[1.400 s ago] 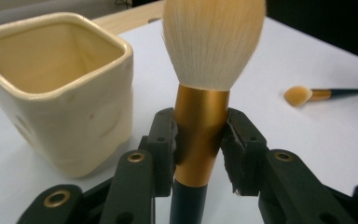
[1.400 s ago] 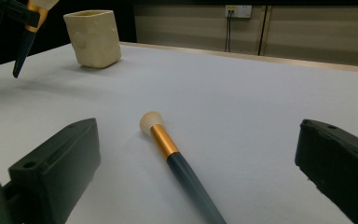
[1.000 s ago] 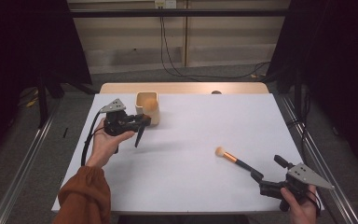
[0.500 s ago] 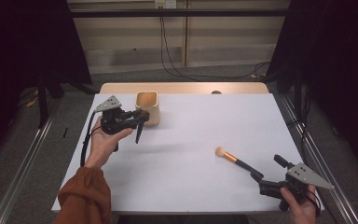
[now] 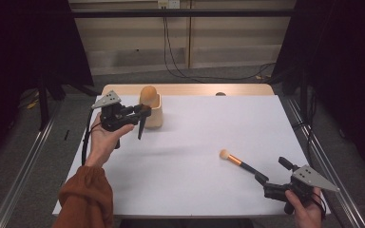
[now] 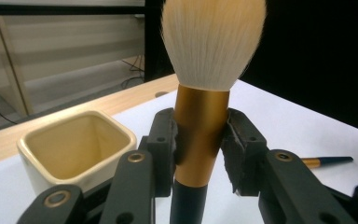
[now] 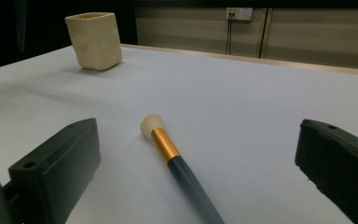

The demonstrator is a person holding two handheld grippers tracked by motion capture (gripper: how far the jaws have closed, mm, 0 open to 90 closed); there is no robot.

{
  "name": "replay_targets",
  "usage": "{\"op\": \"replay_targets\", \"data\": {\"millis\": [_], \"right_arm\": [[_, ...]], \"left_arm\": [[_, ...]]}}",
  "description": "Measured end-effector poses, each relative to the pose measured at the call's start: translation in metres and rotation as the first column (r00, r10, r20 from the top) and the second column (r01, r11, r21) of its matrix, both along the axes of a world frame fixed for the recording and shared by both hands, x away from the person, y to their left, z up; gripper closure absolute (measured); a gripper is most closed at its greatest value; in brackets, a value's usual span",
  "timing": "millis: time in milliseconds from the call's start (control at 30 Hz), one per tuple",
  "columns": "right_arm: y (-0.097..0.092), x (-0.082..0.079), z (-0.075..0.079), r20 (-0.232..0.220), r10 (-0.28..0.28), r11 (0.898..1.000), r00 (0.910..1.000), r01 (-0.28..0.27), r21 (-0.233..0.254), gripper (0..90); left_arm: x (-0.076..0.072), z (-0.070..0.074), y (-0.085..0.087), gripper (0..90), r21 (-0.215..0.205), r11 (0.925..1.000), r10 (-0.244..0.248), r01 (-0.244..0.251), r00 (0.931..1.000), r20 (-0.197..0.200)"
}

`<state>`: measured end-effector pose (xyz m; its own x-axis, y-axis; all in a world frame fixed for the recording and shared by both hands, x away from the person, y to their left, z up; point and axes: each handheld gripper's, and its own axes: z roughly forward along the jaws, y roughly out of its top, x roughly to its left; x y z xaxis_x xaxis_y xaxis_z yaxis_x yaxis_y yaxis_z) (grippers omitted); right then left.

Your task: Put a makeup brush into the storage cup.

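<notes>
Your left gripper (image 5: 140, 124) clamps the large brush (image 6: 204, 93) at its gold ferrule, upright, beside the cream cup (image 5: 153, 111) near the table's (image 5: 190, 190) far-left edge. Your right gripper (image 5: 271, 175), jaws wide apart, flanks the small brush (image 7: 168, 148) lying on open white surface. No legible writing.

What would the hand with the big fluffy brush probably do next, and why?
Probably carry it over the cream cup and lower it handle first. The left gripper clamps the big brush upright by its gold collar, bristles up, and the open cup stands close beside it.
</notes>
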<state>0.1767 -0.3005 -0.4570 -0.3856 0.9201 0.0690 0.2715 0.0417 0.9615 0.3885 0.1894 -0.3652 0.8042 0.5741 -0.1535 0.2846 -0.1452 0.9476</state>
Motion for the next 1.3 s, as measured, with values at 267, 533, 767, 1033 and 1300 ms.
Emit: {"op": "replay_targets", "data": {"millis": [267, 533, 767, 1033, 1300], "right_arm": [[0.000, 0.000, 0.000, -0.001, 0.001, 1.000, 1.0000, -0.001, 0.000, 0.0], [0.000, 0.000, 0.000, -0.001, -0.002, 1.000, 1.0000, 0.002, 0.001, 0.0], [0.000, 0.000, 0.000, -0.003, -0.001, 1.000, 1.0000, 0.001, 0.002, 0.0], [0.000, 0.000, 0.000, -0.003, 0.000, 1.000, 1.0000, 0.000, 0.002, 0.0], [-0.001, 0.000, 0.000, -0.003, 0.001, 1.000, 1.0000, -0.001, 0.003, 0.0]], "left_arm": [[0.005, 0.011, -0.001, 66.5, -0.009, 0.9999, 0.009, -0.009, 0.9999, 0.014], [0.012, 0.020, -0.002, 66.5, -0.016, 0.9995, 0.029, -0.028, 0.9993, 0.022], [0.021, 0.032, -0.003, 66.5, -0.037, 0.9979, 0.054, -0.053, 0.9977, 0.042], [0.029, 0.042, -0.007, 66.4, -0.056, 0.9951, 0.084, -0.081, 0.9954, 0.046], [0.041, 0.044, -0.009, 66.5, -0.082, 0.9886, 0.131, -0.126, 0.9898, 0.056]]}}
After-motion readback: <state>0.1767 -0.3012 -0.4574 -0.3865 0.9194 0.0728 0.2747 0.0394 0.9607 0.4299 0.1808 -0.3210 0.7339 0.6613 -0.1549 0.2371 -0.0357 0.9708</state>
